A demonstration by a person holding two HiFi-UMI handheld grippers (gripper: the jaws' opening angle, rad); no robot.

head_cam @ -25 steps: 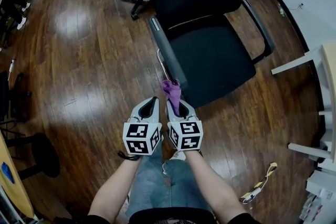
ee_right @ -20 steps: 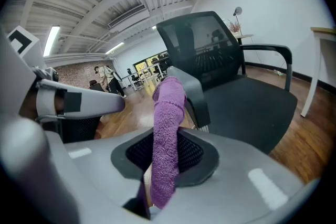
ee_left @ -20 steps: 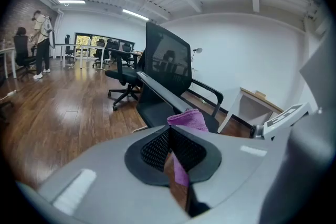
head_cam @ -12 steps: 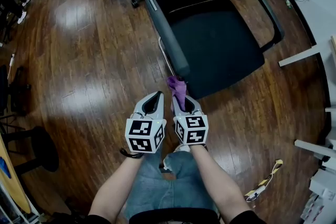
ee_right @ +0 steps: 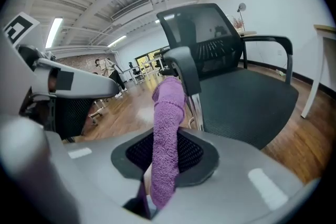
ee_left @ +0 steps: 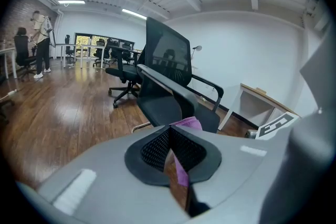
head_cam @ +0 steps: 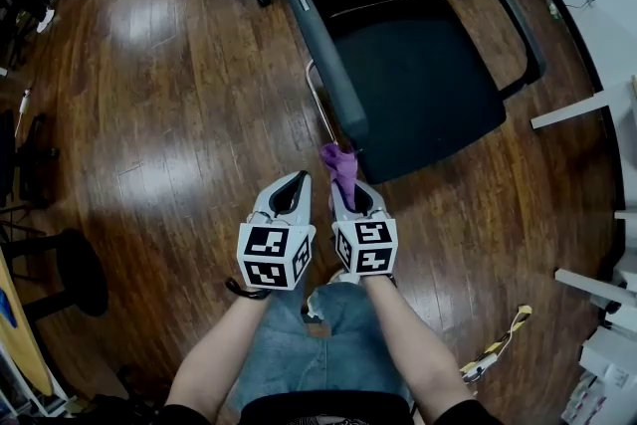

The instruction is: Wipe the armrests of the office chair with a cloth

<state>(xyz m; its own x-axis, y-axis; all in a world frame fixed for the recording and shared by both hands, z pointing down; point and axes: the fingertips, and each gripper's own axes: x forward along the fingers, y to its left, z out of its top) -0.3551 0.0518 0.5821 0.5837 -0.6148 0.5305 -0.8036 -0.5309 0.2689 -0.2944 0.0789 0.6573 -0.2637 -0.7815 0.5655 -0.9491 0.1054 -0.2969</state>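
Nearest the person, the right gripper [head_cam: 347, 198] is clamped on a purple cloth [head_cam: 338, 164], which stands up out of its jaws. The left gripper [head_cam: 286, 197] just beside it has its jaws together, on nothing as far as its own view shows. Just beyond the cloth's tip lies the front end of the near armrest [head_cam: 326, 65], apparently not touching it. Its long axis runs away and slightly leftward, so the right gripper is better placed. The far armrest [head_cam: 518, 15] sits well apart, across the seat [head_cam: 418, 85].
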